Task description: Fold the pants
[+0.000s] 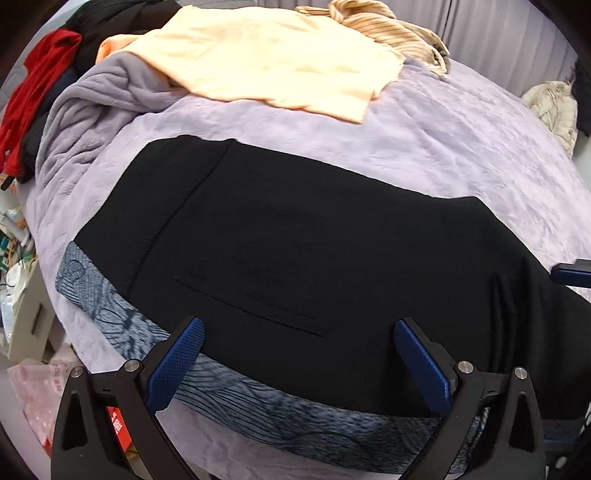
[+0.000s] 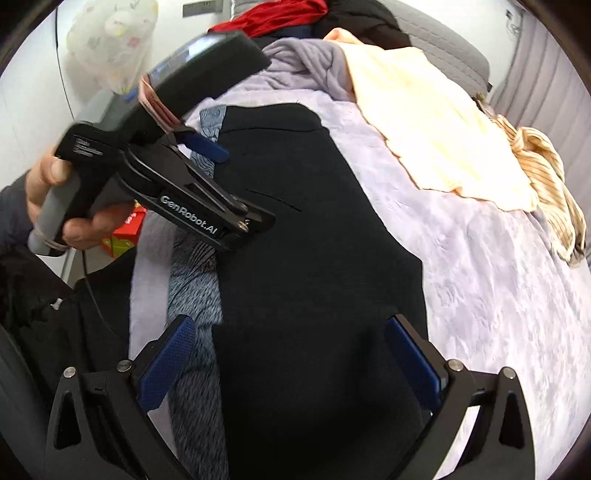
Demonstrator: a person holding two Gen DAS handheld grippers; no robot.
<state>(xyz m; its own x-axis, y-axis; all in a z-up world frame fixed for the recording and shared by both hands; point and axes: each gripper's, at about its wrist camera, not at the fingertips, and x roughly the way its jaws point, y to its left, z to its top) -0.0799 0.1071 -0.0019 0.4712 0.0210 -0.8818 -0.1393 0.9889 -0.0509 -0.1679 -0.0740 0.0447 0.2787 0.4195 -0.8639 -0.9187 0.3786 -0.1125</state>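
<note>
Black pants (image 1: 303,254) lie flat on a lilac bedspread (image 1: 461,155), with a blue-grey patterned lining strip (image 1: 240,406) showing along the near edge. My left gripper (image 1: 299,336) is open, its blue pads (image 1: 177,365) wide apart just above that near edge, holding nothing. My right gripper (image 2: 288,332) is open and empty over the pants (image 2: 314,258), and its tip shows at the right edge of the left wrist view (image 1: 574,275). The left gripper (image 2: 207,162) shows in the right wrist view, held by a hand (image 2: 48,206) over the lining strip (image 2: 195,295).
A pale yellow garment (image 1: 266,59), a striped beige garment (image 1: 391,26) and a grey fleece blanket (image 1: 92,96) lie at the far side of the bed. Red and black clothes (image 1: 37,92) are piled at the left. Bags and a red box (image 2: 125,232) sit beside the bed.
</note>
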